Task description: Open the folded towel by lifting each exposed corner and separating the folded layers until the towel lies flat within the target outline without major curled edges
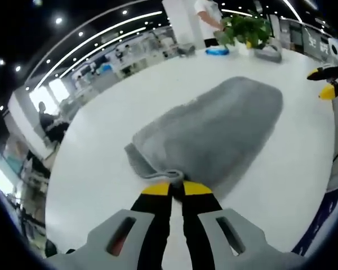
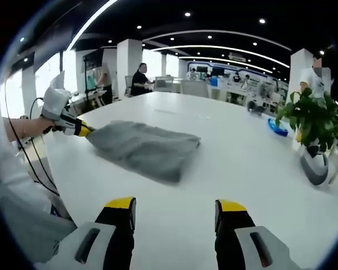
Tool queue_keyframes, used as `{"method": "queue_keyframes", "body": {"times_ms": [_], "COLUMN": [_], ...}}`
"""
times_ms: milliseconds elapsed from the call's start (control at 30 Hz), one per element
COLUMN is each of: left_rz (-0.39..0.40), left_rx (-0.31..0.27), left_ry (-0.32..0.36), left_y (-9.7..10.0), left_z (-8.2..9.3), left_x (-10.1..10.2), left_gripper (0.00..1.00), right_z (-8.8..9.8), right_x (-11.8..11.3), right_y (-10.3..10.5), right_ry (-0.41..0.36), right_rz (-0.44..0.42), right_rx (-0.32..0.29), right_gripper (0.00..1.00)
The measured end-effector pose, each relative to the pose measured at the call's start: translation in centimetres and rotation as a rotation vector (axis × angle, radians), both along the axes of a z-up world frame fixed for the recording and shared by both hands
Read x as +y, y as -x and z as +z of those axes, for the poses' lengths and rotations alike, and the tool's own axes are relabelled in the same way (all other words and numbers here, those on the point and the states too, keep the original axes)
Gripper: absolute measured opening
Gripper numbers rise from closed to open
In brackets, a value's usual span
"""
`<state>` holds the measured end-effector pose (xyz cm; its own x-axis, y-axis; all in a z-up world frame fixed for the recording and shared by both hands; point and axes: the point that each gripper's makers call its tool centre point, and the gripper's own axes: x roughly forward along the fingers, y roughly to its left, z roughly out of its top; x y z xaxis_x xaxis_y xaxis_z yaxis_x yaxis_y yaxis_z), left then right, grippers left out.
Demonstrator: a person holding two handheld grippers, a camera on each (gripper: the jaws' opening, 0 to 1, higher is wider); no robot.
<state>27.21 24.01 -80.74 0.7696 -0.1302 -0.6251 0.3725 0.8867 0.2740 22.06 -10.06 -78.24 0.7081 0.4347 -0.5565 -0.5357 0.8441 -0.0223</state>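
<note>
Yellow-tipped jaws of the left gripper [image 1: 177, 187] are pinched together on the near corner of the grey towel [image 1: 214, 132], which lies folded on the white table [image 1: 101, 152], a thick fold edge curling up just beside the tips. From the right gripper view the same towel [image 2: 143, 147] sits as a flat folded pad toward the left side of the table [image 2: 236, 163], with the left gripper [image 2: 81, 130] gripping its far-left corner, held by a hand. The right gripper [image 2: 174, 211] hovers over bare tabletop, well apart from the towel, its jaws spread wide with nothing between them. A potted plant [image 2: 310, 121] stands near the table's right edge, a blue dish [image 2: 278, 127] just beside it. People stand further off in the room.
</note>
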Motion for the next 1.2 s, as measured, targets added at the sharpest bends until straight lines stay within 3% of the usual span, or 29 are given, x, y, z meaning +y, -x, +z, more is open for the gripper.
{"method": "queue_keyframes", "body": {"times_ms": [700, 1067, 1200], "left_rz": [0.044, 0.082, 0.141], "left_rx": [0.027, 0.038, 0.069], "left_ry": [0.009, -0.008, 0.046], "left_y": [0.7, 0.7, 0.8], "left_z": [-2.0, -2.6, -2.8], "left_x": [0.7, 0.7, 0.8], "left_gripper": [0.06, 0.05, 0.04], "right_z": [-0.5, -0.5, -0.4], "right_x": [0.1, 1.2, 1.7], "right_y": [0.3, 0.8, 0.8], "right_ry": [0.003, -0.007, 0.028], "right_rz": [0.002, 0.046, 0.067], "right_rx": [0.021, 0.026, 0.007], "right_gripper": [0.55, 0.55, 0.55]}}
